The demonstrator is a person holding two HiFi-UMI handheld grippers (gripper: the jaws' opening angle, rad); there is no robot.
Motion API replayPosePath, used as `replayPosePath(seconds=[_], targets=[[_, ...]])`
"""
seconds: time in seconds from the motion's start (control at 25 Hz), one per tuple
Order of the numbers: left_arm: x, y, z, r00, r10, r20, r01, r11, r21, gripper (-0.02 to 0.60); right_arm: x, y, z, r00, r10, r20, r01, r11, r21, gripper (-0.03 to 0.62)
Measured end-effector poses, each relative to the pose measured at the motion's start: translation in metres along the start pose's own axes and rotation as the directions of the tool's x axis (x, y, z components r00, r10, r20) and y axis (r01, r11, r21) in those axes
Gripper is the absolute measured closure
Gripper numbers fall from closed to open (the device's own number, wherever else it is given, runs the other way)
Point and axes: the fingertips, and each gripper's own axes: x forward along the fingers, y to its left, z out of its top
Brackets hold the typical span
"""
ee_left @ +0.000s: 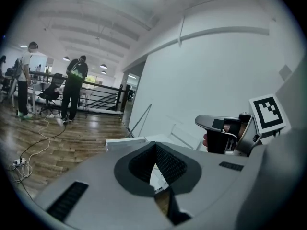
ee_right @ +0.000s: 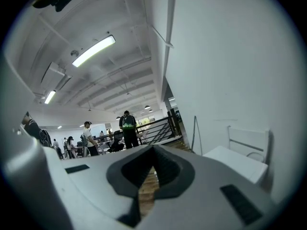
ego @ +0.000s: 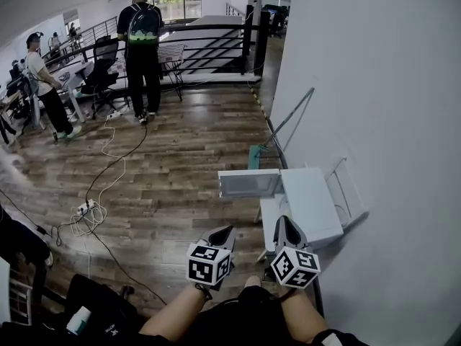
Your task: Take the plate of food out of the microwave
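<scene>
The white microwave [ego: 310, 202] stands low against the wall at the right, seen from above. Its door [ego: 248, 183] is swung open toward the left. No plate of food shows in any view; the inside of the microwave is hidden. My left gripper [ego: 229, 229] and right gripper [ego: 282, 220] are side by side close to my body, short of the microwave, both shut and holding nothing. In the left gripper view the jaws of my left gripper [ee_left: 156, 145] meet at the tip, with the right gripper [ee_left: 225, 128] beside it. The right gripper [ee_right: 153, 148] points past the microwave's top [ee_right: 235, 161].
A white wall [ego: 374, 85] fills the right side, with a white rack [ego: 347, 187] and a leaning metal frame [ego: 292, 117] against it. Cables and a power strip [ego: 86, 209] lie on the wood floor. Two people [ego: 142, 49] stand by desks and a railing far back.
</scene>
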Motion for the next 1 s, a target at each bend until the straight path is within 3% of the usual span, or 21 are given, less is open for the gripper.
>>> replayPosePath(seconds=[0.36, 1.0], targets=[[0.046, 0.034, 0.032, 1.0, 0.025, 0.012, -0.025, 0.999, 0.021, 0.584, 0.07, -0.001, 0.001, 0.999, 0.042, -0.005, -0.042, 0.999, 0.003, 0.58], [0.198, 0.063, 0.104, 0.999, 0.046, -0.009, -0.046, 0.999, 0.027, 0.584, 0.231, -0.067, 0.053, 0.992, 0.124, 0.014, -0.124, 0.992, 0.019, 0.58]])
